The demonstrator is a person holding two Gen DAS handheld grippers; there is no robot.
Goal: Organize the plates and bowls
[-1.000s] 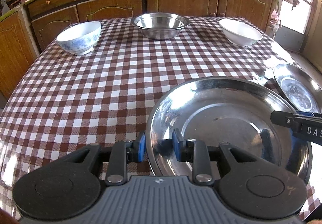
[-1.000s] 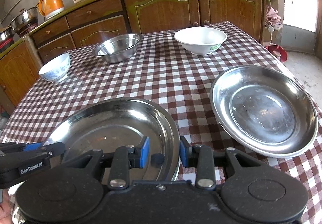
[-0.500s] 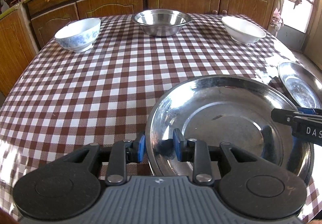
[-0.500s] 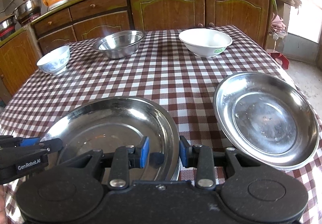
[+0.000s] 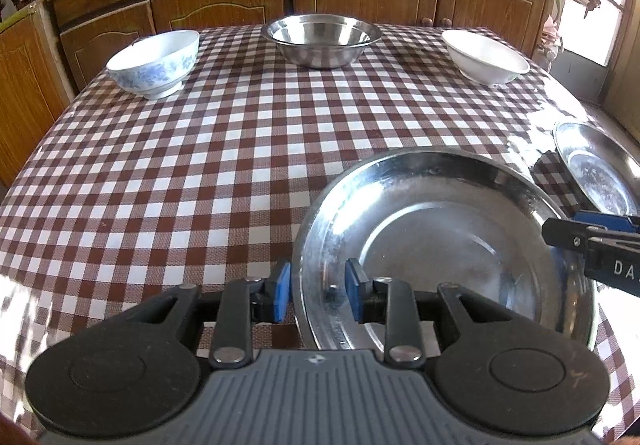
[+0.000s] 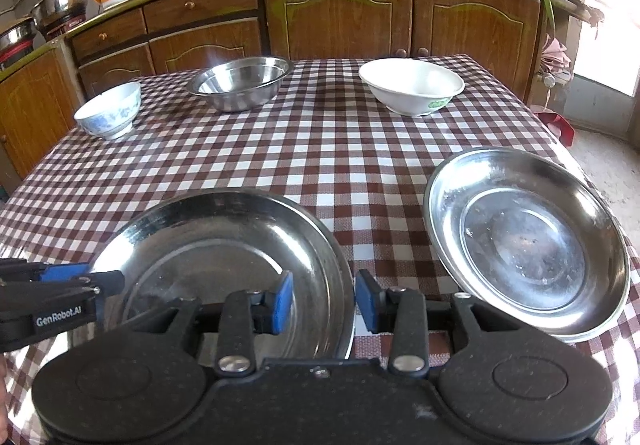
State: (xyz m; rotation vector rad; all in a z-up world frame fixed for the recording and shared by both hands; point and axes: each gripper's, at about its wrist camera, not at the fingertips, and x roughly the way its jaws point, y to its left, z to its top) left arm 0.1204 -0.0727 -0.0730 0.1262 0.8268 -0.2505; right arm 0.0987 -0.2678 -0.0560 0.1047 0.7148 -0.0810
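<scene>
A wide steel plate [image 5: 460, 245] [image 6: 224, 245] lies low over the near edge of the checked table. My left gripper [image 5: 317, 291] is shut on its left rim, one blue pad outside and one inside. My right gripper [image 6: 324, 301] straddles the right rim; its jaws are opening and the pads stand off the metal. Each gripper also shows in the other's view: the left gripper [image 6: 116, 281] and the right gripper [image 5: 560, 233]. A second steel plate [image 6: 528, 241] [image 5: 596, 173] lies at the table's right edge.
At the far side of the table [image 5: 200, 165] stand a blue-patterned bowl [image 5: 154, 65], a steel bowl [image 5: 322, 41] and a white bowl [image 5: 486, 57]. Wooden cabinets [image 6: 340, 17] run behind, carrying a kettle, a cooker and pots.
The right gripper's pads have drawn slightly apart around the plate's rim. The plate and the left gripper have hardly moved.
</scene>
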